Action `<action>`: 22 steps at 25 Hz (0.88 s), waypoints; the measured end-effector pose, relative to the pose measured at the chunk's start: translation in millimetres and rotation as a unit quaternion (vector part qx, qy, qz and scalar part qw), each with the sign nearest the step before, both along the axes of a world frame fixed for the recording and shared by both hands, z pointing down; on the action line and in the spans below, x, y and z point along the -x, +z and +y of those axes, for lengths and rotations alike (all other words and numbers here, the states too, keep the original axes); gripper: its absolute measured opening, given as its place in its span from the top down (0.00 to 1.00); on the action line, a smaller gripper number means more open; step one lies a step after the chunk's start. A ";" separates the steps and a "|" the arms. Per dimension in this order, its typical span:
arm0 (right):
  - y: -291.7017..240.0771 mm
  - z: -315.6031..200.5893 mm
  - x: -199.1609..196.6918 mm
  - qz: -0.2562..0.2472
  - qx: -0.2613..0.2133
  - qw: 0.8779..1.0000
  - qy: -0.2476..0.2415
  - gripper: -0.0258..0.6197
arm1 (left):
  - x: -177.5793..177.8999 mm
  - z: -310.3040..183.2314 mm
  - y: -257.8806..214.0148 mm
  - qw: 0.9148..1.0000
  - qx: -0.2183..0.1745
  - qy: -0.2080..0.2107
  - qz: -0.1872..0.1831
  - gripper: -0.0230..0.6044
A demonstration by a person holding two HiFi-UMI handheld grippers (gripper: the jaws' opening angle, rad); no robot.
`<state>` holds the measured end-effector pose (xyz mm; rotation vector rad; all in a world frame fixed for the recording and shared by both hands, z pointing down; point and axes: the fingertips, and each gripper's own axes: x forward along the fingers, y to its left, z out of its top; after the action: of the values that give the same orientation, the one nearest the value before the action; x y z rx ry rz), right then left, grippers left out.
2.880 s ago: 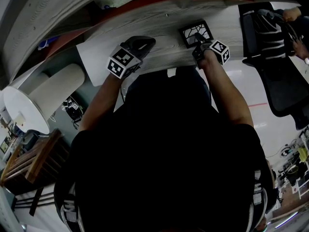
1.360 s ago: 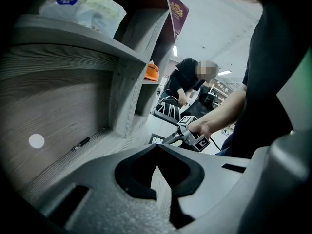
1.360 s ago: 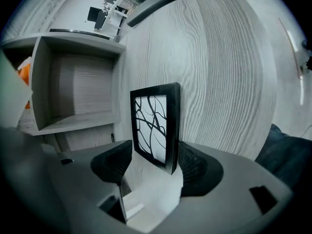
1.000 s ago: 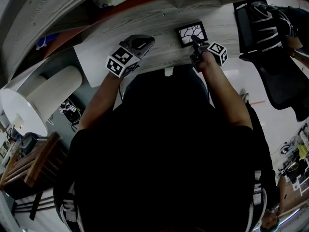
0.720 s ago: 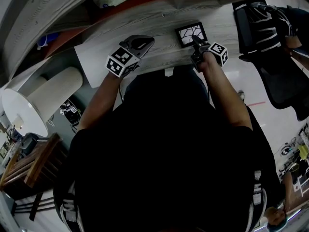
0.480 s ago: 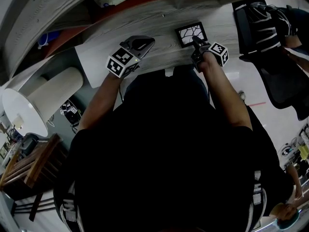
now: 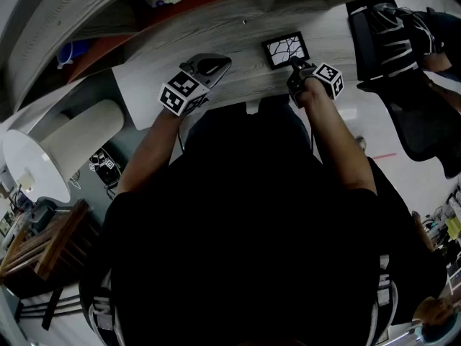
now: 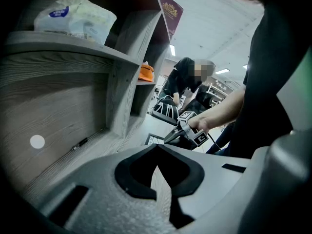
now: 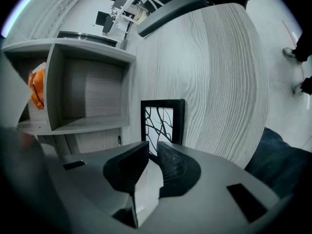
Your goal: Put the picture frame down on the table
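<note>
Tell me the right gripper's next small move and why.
Probably draw the right gripper straight back from the picture frame. The frame already lies flat on the table, and the fingers stand slightly apart at its near edge, gripping nothing visible, so the put-down looks done.

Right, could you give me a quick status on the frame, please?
Left gripper shut, empty. Right gripper jaws slightly apart beside black rectangular picture frame. Frame flat on grey wood-grain table. Nothing in the way.
</note>
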<state>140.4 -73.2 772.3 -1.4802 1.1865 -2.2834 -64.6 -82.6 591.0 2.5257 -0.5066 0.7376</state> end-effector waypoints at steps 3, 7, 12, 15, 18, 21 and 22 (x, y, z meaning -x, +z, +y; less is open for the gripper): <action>-0.5 1.4 1.3 0.001 -0.002 1.000 -0.005 0.89 | 0.5 2.8 1.0 1.000 0.001 0.000 -0.001 0.94; 0.0 4.2 2.3 0.001 -0.003 1.000 -0.013 0.93 | 0.1 5.8 0.8 1.000 0.000 0.000 0.000 0.94; -0.4 7.6 2.5 -0.004 -0.001 1.000 -0.022 0.95 | 0.2 7.8 0.8 1.000 0.000 -0.003 0.000 0.94; -1.3 6.4 -0.2 -0.004 -0.004 1.000 -0.021 0.95 | 0.2 9.4 1.5 1.000 0.000 -0.004 -0.001 0.94; -3.2 5.7 -3.0 -0.002 -0.008 1.000 -0.025 0.95 | -2.4 10.3 0.9 1.000 -0.002 -0.005 0.000 0.94; -7.1 4.5 -4.8 0.008 -0.014 0.999 -0.036 0.95 | -5.9 11.2 -1.4 1.000 -0.005 -0.003 0.002 0.94; -9.3 3.6 -5.7 0.015 -0.018 0.999 -0.042 0.95 | -6.9 11.8 -2.3 1.000 -0.007 -0.002 0.002 0.94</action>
<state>146.0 -69.6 763.0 -1.4840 1.3152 -2.2866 -57.7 -70.8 588.7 2.5373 -0.5161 0.7298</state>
